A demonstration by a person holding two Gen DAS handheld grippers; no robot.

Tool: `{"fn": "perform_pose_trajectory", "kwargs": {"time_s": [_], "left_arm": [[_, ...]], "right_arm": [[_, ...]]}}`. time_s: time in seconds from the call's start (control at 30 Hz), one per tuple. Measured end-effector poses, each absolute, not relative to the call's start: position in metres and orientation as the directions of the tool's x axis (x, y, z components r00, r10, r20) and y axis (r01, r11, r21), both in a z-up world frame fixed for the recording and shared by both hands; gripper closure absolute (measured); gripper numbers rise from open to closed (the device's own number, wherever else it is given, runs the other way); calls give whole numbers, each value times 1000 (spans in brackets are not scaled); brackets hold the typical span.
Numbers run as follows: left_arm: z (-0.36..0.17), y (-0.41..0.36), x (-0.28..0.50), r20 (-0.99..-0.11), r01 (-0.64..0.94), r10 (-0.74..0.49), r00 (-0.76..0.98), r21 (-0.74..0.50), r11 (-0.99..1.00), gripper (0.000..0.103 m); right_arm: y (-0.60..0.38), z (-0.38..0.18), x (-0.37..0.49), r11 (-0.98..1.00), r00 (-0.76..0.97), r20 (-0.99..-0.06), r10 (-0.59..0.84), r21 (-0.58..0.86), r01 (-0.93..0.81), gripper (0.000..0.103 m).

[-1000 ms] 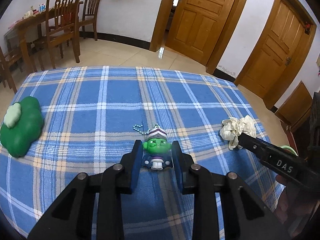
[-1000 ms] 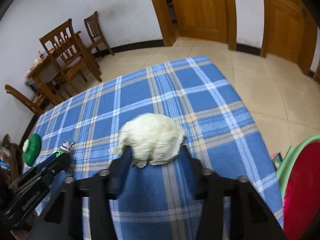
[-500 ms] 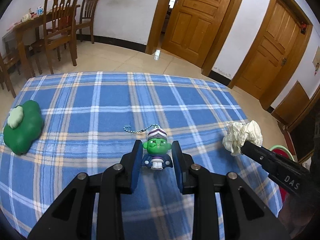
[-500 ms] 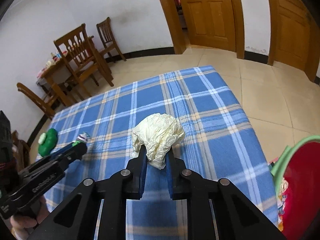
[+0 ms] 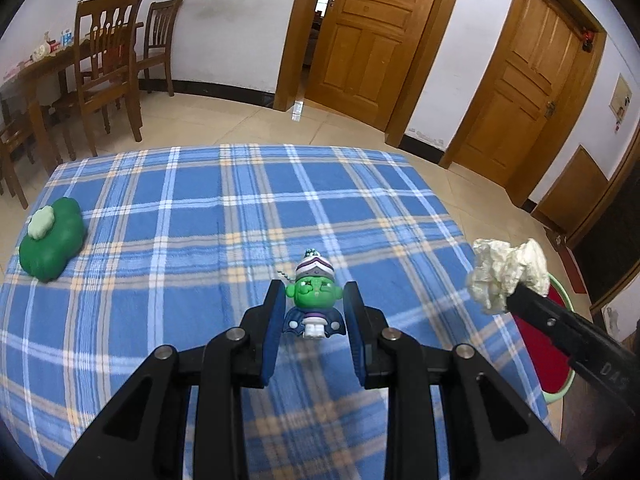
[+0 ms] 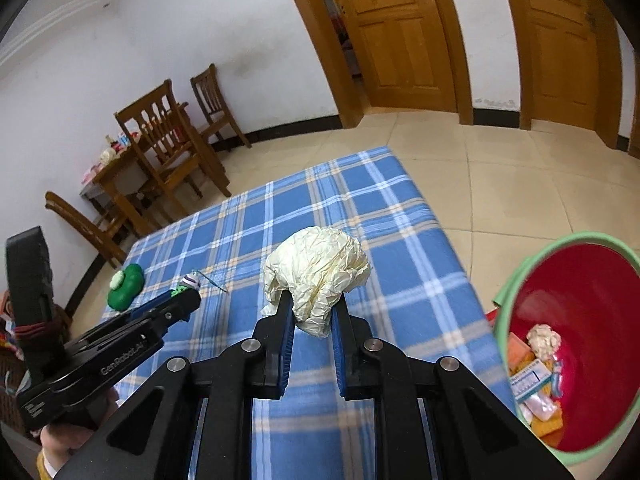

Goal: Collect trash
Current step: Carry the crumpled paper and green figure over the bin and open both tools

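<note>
My right gripper [image 6: 313, 307] is shut on a crumpled cream paper ball [image 6: 316, 268] and holds it in the air above the table's right part; it also shows in the left wrist view [image 5: 506, 274]. My left gripper [image 5: 315, 294] is shut on a small green-faced toy figure [image 5: 314, 304] with a purple-striped hat and bead chain, held above the blue plaid tablecloth [image 5: 200, 216]. A red bin with a green rim [image 6: 516, 280] stands on the floor right of the table and holds several bits of trash [image 6: 536, 364].
A green flower-shaped object [image 5: 52, 238] lies at the table's left edge. Wooden chairs and a table [image 5: 104, 68] stand at the back left. Wooden doors [image 5: 360, 36] line the far wall.
My right gripper closed on the paper ball and lifted it off the table toward the right, bringing the bin into view. My left gripper rose with the toy figure.
</note>
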State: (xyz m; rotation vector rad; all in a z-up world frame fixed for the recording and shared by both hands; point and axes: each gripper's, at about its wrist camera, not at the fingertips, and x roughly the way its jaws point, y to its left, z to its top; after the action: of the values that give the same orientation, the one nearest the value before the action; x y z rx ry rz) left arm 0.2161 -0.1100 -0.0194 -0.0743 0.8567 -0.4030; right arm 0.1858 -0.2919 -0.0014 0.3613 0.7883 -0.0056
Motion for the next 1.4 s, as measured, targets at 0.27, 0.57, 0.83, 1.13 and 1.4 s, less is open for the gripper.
{"fn": "perform_pose_trajectory", "kwargs": {"time_s": [0.27, 0.57, 0.83, 1.13, 1.4], "left_arm": [[-6, -131, 184, -707, 367, -404, 580, -216, 905, 74], [10, -161, 153, -687, 454, -468, 556, -220, 863, 74], [13, -191, 135, -678, 536, -546, 492, -258, 804, 74], [8, -230, 123, -690, 599, -575, 440, -252, 760, 74], [-1, -278, 114, -709, 658, -589, 387, -235, 715, 74]], "right_arm": [[-310, 13, 135, 931, 751, -657, 68, 313, 189, 86], [-337, 19, 92, 914, 766, -642, 7, 315, 255, 86], [-369, 11, 63, 884, 754, -655, -50, 322, 338, 85], [-412, -11, 44, 822, 712, -693, -114, 337, 460, 83], [-443, -28, 33, 769, 677, -723, -138, 352, 533, 71]]}}
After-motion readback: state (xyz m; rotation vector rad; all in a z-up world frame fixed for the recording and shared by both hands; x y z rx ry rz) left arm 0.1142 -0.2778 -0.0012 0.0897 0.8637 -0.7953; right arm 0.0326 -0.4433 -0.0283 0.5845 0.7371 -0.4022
